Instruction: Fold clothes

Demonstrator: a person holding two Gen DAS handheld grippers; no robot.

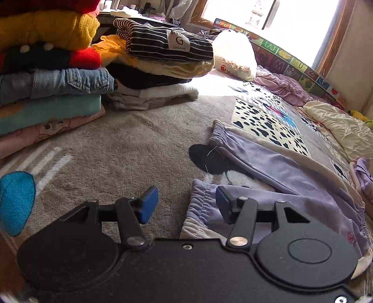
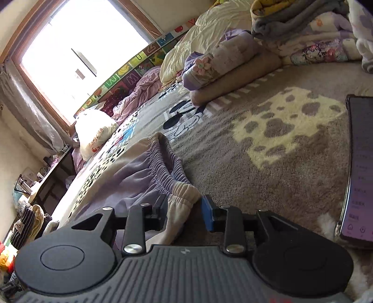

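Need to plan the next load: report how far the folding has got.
Done: two stacks of folded clothes stand on the bed. In hand: lilac trousers lie spread flat; the open right gripper straddles their waistband, the open left gripper is at a cuff. Left: folding them.

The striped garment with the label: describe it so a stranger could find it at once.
On the grey blanket stand two stacks of folded clothes; take the shorter one, nearer the window. The striped garment lies on top of it, above a yellow piece. It alone is black with thin white stripes and has a white label.
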